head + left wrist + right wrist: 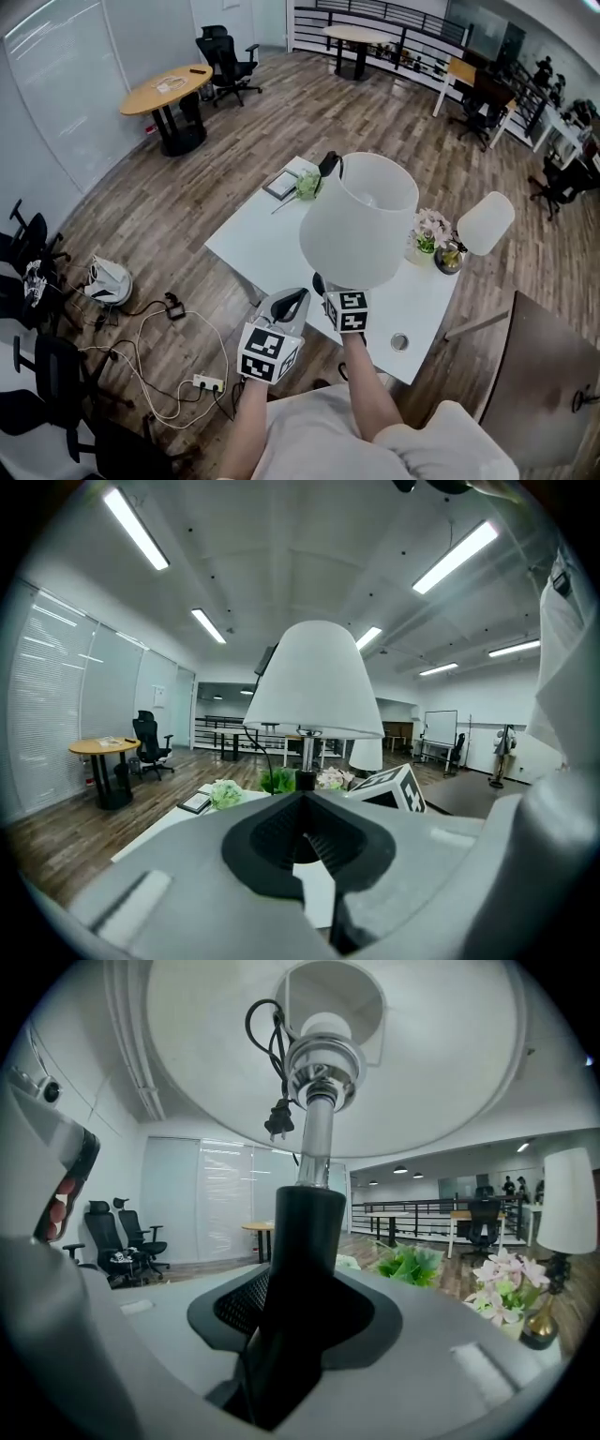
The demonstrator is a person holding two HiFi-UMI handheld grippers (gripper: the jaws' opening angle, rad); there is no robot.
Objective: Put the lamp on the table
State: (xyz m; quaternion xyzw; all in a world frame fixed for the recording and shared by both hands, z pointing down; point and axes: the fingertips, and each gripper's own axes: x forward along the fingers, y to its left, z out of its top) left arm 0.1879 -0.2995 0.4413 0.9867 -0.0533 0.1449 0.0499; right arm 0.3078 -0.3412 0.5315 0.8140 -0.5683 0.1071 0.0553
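lamp (359,220): held up in the air above the near part of the table (258,242), upright, white shade on top; base not seen in any view
lamp grip: black stem (302,1241) is clamped between the jaws of the right gripper (339,302), low on the stem, under the shade
left gripper (292,302): jaws brought together, nothing between them; held just beside the right gripper, not touching the lamp
done: lamp is picked up and carried over the table
left: lamp is to be lowered onto a bare part of the tabletop and let go; nothing set down yet
free space: the near middle of the table looks bare; flowers (430,228) and a second lamp (485,223) stand at the right edge, a green plant (308,185) and a flat frame (281,185) at the far end
head view only: layout of the table and where the lamp hangs over it; stem and grip are hidden under the shade
right gripper view only: the grip on the stem, the inside of the shade, a cord with its plug (278,1119) looped up at the socket
left gripper view only: lamp from the side, shade (309,682) over the table; its height above the table is probably small, hard to judge through the wide lens
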